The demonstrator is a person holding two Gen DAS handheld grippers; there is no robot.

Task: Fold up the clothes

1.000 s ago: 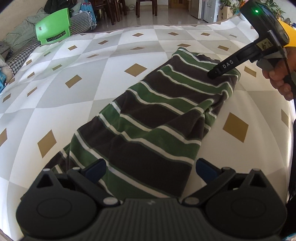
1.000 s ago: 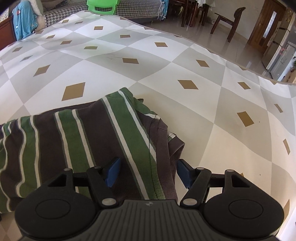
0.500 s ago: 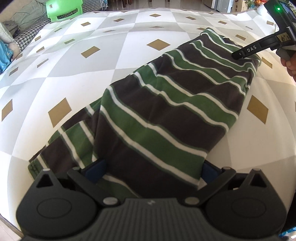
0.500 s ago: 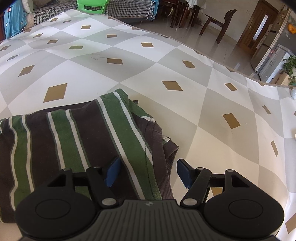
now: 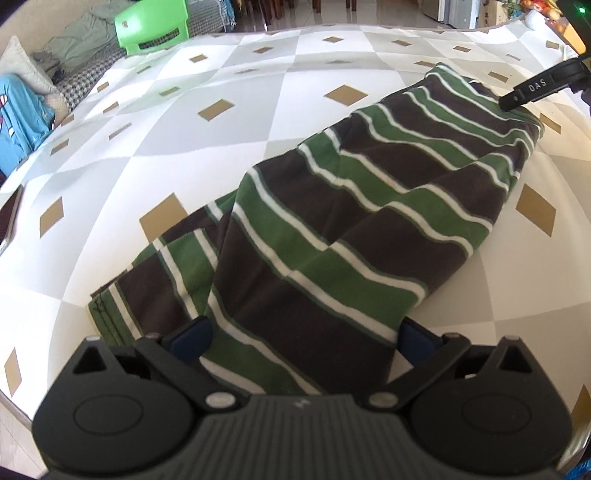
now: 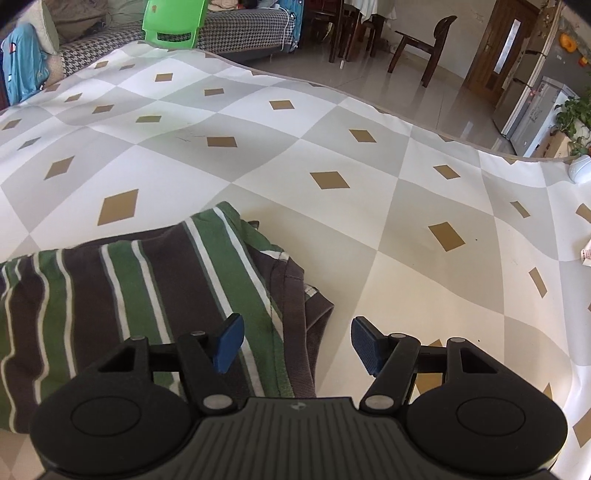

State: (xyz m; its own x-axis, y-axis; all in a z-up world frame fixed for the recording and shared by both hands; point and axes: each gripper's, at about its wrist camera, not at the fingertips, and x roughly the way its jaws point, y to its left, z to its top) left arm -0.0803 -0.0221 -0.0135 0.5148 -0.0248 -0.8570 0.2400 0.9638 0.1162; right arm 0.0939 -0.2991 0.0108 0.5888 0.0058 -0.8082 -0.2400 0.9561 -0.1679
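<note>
1. Striped shirt, brown, green and white, lying folded lengthwise on the diamond-patterned tablecloth, a sleeve end poking out at its near-left side in the left wrist view.
2. Left gripper low over the shirt's near end, jaws spread wide, blue pads straddling the cloth; the shirt's hem bunches between them, but no pinch visible.
3. Right gripper at the shirt's far end, above the collar corner, jaws wide apart, nothing held; left pad over the stripes, right pad over bare tablecloth beside the shirt.
4. Seen from the left wrist view: the right gripper's black finger marked "DAS" hovering at the shirt's far corner; contact impossible to judge.
5. Beyond the shirt, past the table's far edge: green plastic chair.
6. Further past the shirt: sofa with houndstooth cover.
</note>
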